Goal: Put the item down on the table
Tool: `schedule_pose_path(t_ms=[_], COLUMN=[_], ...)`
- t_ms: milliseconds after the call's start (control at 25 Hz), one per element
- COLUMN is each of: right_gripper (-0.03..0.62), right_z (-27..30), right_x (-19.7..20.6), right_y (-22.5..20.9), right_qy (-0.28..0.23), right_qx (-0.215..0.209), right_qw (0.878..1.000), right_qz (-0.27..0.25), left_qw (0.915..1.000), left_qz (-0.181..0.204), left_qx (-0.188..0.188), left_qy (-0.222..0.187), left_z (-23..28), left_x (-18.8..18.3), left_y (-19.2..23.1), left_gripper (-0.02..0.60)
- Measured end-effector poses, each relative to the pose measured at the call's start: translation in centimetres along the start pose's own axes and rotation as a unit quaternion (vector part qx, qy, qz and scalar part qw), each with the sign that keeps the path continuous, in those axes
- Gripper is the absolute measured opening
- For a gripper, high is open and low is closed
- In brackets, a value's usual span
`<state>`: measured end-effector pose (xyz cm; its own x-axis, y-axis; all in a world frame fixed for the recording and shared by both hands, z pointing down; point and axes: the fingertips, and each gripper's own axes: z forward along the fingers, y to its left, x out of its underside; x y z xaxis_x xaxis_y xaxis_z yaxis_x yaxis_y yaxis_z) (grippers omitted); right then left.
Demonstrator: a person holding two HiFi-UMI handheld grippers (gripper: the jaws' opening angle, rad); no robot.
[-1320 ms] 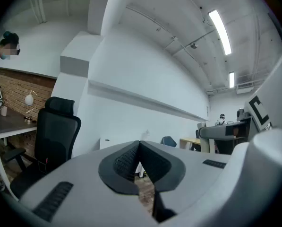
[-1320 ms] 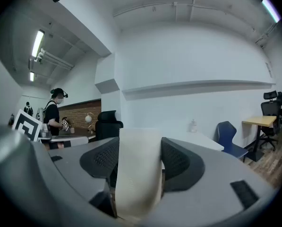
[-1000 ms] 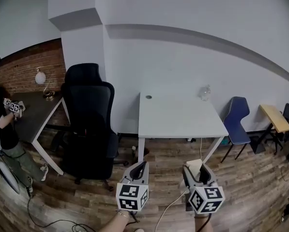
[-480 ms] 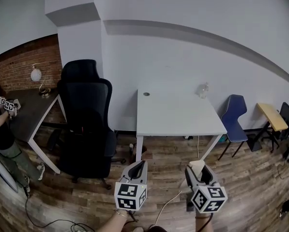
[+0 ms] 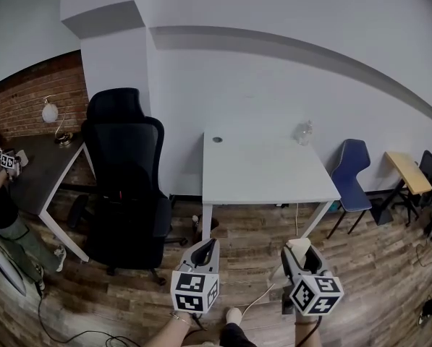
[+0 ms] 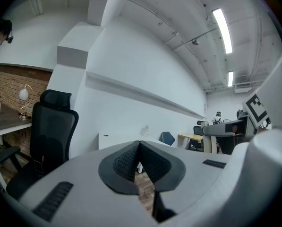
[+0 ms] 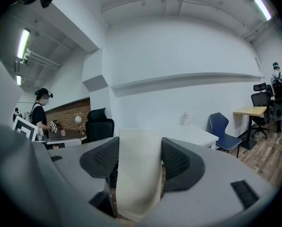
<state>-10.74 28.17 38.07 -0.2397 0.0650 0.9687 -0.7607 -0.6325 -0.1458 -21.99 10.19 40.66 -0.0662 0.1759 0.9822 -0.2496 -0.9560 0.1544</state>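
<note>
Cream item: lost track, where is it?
The cream item is held in the right gripper, low right in the head view, above the floor, short of the white table.

- Left gripper: light grey moulded plastic shell tapering toward the jaws. It has dark grey ribbed pads in black surrounds and short black slotted strips on the shell.
- Right gripper: same grey build, with matching ribbed pads.
- Left marker cube and right marker cube: white faces printed with black square markers.
- Thin white cable: runs near the right gripper.
- Worn: dark trouser leg and white shoe toe.
</note>
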Motion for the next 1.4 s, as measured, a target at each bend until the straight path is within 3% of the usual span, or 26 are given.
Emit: schedule_pose_path(t_ms=[240,1400], right_gripper=[0.295,0.295], right_z=[3.0,19.9], right_x=[-0.8,-7.5], right_y=[-1.9,-12.3], right_qy=[0.0,0.002], right_qx=[0.003,-0.028], right_qw=[1.0,0.999], right_qz=[-0.001,-0.015], left_qw=[1.0,0.9992], left_qz=[0.003,0.003], left_qx=[0.006,-0.039], left_qy=[-0.001,-0.012], left_z=[3.7,22.7], left_x=[-0.4,-3.5], left_y=[-0.1,1.4], left_gripper=[0.015,0.015])
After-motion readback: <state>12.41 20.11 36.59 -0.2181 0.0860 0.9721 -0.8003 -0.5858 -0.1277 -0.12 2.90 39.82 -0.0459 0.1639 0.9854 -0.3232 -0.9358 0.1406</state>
